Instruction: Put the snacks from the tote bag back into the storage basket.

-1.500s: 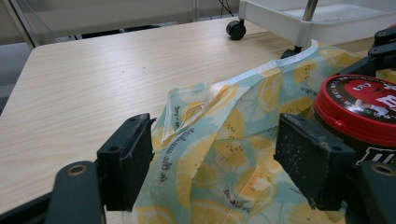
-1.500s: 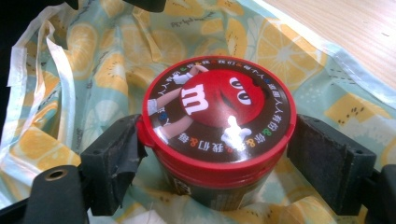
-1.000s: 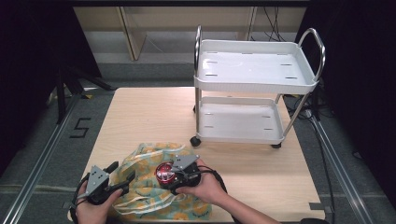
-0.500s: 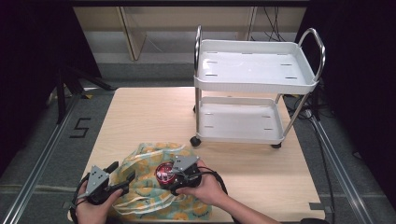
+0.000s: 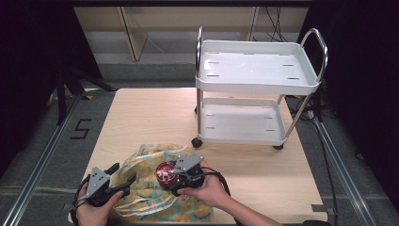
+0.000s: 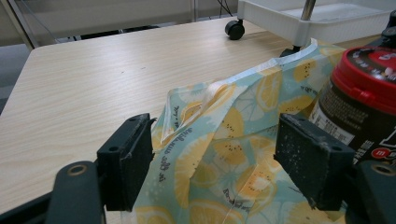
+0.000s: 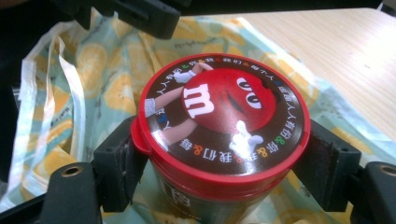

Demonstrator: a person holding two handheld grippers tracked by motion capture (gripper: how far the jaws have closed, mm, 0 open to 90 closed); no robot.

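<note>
Table (image 5: 141,117) carries lemon-print bag (image 5: 155,197) at near edge, left of centre. Right gripper (image 5: 170,176) clamps red-lidded jar (image 5: 165,172) by its sides, jaws pressed against jar just under lid, jar held over bag. Left gripper (image 5: 123,178) at near left corner, jaws wide, bag's raised edge between them, not pinched. White cart (image 5: 256,89) stands on table's far right part, well apart from bag.
</note>
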